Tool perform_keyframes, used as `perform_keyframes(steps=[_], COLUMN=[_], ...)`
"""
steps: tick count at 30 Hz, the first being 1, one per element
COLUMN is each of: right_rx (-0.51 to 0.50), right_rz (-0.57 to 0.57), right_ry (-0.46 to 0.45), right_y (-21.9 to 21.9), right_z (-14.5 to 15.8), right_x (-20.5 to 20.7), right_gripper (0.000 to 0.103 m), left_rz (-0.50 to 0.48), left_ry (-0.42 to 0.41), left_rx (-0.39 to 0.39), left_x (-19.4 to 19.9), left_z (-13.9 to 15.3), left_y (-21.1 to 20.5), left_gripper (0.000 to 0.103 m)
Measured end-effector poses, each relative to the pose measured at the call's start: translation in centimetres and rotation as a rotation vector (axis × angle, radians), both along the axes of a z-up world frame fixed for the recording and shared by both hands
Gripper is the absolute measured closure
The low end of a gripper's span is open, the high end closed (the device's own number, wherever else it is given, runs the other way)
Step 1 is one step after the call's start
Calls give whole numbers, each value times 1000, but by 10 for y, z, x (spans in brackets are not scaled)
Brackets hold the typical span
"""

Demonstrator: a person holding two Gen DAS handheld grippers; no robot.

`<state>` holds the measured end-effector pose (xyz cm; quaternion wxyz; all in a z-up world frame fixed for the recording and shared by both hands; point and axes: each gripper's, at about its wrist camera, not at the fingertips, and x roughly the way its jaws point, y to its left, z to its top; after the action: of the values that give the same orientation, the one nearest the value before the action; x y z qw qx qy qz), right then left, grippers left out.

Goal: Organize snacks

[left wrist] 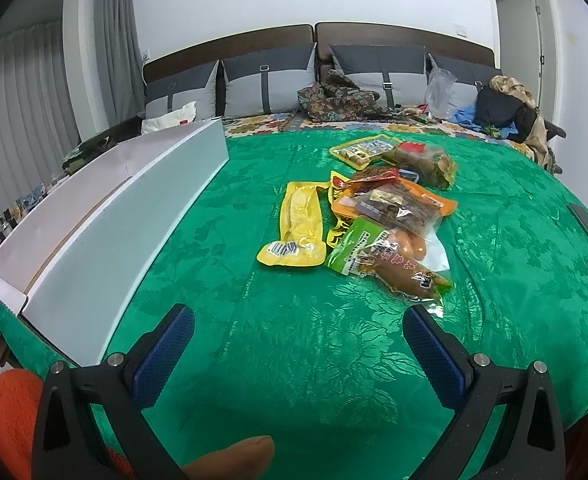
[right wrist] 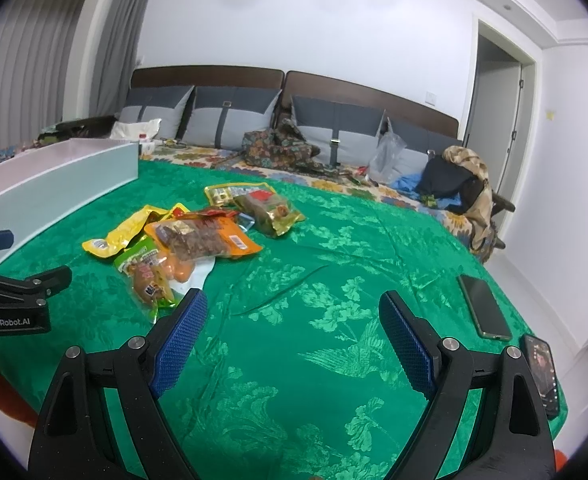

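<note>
Green floral-patterned bedspread (left wrist: 294, 360), white box (left wrist: 133, 208), yellow packet (left wrist: 298, 224), blue-padded tongs (right wrist: 294, 340).

Each gripper, the left gripper (left wrist: 298, 328) and the right gripper (right wrist: 293, 314), is built of black plastic arms with triangular cut-outs and round silver screws. Blue, finely textured pads (left wrist: 161, 356) are fitted inside the fingers. "GenRobot.AI" is printed in white. An orange knitted sleeve (left wrist: 7, 412) is worn.
</note>
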<state>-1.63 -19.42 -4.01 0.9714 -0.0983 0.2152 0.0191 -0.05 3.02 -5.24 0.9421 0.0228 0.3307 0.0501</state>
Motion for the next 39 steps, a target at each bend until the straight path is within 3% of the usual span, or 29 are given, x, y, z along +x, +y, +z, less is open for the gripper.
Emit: perform_keyframes(steps=[14,26,30,35,39], right_rx=[1,19,48,104,162], right_rz=[4,-2,-29,-89,-149], right_ry=[19,57,112,210,279], right_y=[1,-3,-13,-33,-57], right_z=[-3,-7,-14,-28,-36], right_x=[1,6,13,30,45], right_gripper=[13,13,13,13,13], left_rz=[-10,-18,-9,-15,-13], left_ry=[49,212,259,316,306], left_rx=[-8,-83,-109,-79,-104], left_x=[4,49,61,64,62], left_z=[-11,-38,-48,-63,-64], left_y=[1,17,22,22,26], left_gripper=[0,0,0,0,0])
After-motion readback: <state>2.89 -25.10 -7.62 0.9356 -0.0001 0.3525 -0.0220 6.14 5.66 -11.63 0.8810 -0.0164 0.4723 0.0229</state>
